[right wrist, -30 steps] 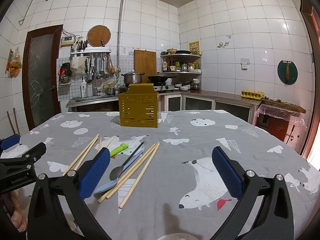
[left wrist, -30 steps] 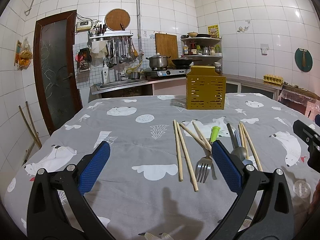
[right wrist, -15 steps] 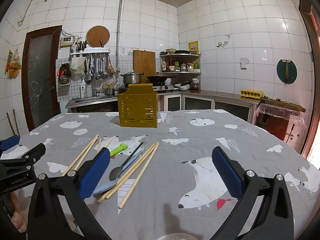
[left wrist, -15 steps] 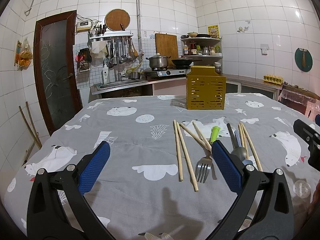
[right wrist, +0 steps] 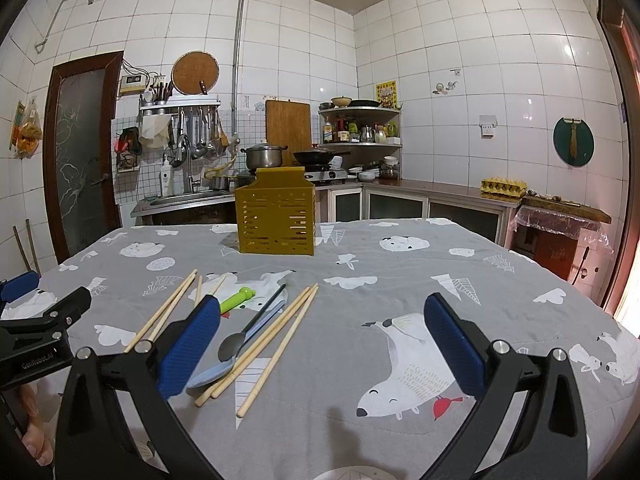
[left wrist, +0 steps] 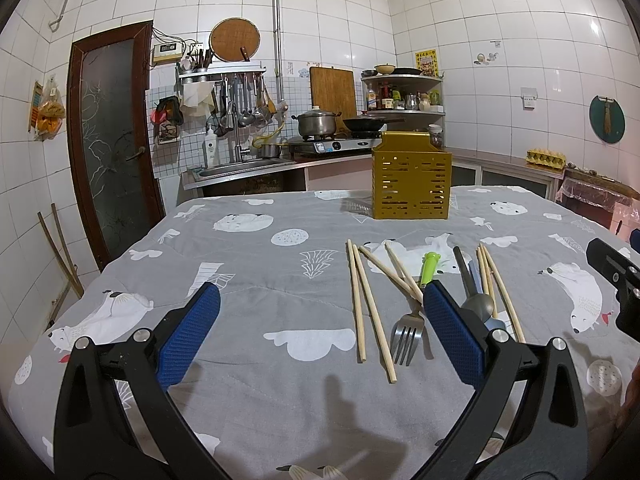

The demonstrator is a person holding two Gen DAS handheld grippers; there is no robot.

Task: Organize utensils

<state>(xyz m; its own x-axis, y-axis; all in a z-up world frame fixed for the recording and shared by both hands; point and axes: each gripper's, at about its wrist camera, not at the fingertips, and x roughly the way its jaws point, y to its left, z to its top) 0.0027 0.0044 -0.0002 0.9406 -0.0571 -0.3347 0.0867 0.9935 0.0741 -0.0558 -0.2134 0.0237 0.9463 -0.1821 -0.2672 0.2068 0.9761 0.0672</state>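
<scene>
Both grippers hover low over the table with nothing between their blue pads; the left gripper [left wrist: 320, 320] stands spread wide above bare grey cloth, its right pad just in front of the fork, and the right gripper [right wrist: 324, 332] is equally wide, its left pad overlapping the near ends of the utensils in its own view. The utensils all lie loose on the bear-printed tablecloth [left wrist: 248, 272]; none, as far as can be seen, has reached the yellow slotted utensil holder [left wrist: 411, 181], which stands upright at the far side of the table, well apart from the pile; its inside is hidden from both cameras, so whether it already holds anything cannot be told.

From the left wrist view, the spread reads left to right: a pair of wooden chopsticks [left wrist: 362, 300] lying nearly parallel; a second pair [left wrist: 394, 268] crossing toward the green-handled fork [left wrist: 409, 326]; a dark spoon [left wrist: 476, 300] lying over a pale blue spoon [right wrist: 212, 374]; then a third pair of chopsticks [left wrist: 496, 280] just beside them.

Judged from this, the task is at or near its start; every visible piece remains to be lifted and stood in the holder. The crossed chopsticks and stacked spoons will likely need separating one at a time.
</scene>
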